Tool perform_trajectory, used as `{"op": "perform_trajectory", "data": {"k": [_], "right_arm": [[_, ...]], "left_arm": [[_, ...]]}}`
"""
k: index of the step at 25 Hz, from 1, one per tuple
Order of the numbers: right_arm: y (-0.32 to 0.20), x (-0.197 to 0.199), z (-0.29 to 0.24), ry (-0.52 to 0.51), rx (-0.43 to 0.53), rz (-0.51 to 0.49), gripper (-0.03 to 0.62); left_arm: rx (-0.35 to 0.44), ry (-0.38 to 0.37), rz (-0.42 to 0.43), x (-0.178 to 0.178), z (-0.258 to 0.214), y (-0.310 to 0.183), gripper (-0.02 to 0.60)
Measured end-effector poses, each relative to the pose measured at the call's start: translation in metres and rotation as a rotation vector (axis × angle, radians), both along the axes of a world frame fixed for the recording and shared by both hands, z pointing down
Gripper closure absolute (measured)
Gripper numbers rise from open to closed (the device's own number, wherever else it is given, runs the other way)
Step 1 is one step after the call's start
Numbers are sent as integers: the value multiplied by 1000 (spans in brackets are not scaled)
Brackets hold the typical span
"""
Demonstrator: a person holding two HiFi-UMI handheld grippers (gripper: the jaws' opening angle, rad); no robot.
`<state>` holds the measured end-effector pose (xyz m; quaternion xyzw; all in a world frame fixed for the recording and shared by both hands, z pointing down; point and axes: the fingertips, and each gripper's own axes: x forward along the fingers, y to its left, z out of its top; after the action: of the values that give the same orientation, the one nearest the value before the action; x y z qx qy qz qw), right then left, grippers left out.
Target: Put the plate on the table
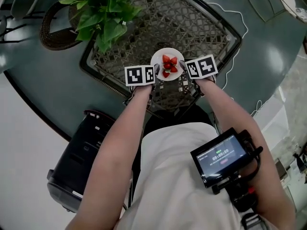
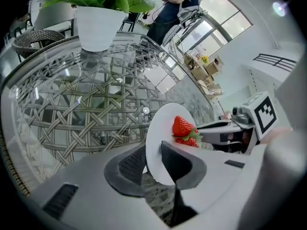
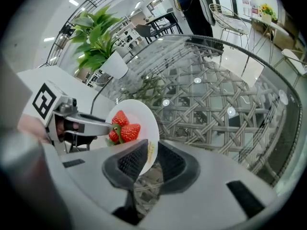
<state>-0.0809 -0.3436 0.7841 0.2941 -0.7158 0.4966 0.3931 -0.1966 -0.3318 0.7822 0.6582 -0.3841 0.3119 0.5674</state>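
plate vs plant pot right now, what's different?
The plate is flat and shallow; the plant pot is tall and tapered. The plate carries strawberries; the plant pot holds a leafy plant. The plate is gripped at opposite rims by the left gripper and right gripper; the plant pot stands untouched on the table. Both are white.

Round glass-topped table (image 1: pixel 268 56) with a woven lattice (image 1: pixel 192 23) under the pane

A leafy potted plant (image 1: pixel 103 8) in a white pot (image 2: pixel 98 28) stands directly on the glass near the far edge of the woven part. A thin white cable (image 1: pixel 245 30) trails over the glass along the lattice's right side.
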Motion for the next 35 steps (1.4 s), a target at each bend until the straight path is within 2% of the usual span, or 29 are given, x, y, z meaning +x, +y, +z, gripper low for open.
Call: {"op": "perform_trajectory", "data": {"k": [5, 13, 22, 27, 31, 35], "right_arm": [[-2, 1, 2, 43, 59, -52, 542], [-4, 1, 1, 86, 106, -76, 534], [0, 8, -2, 93, 114, -19, 534], [2, 23, -15, 83, 146, 60, 534], [5, 11, -17, 68, 148, 85, 534], [17, 22, -25, 61, 158, 86, 534]], "left_arm": [[8, -11, -7, 2, 0, -1, 503], [39, -86, 35, -8, 0, 0, 476], [24, -32, 31, -28, -2, 12, 471], [21, 8, 41, -24, -7, 25, 471], [31, -27, 59, -53, -8, 30, 471], [44, -6, 51, -47, -9, 43, 471]]}}
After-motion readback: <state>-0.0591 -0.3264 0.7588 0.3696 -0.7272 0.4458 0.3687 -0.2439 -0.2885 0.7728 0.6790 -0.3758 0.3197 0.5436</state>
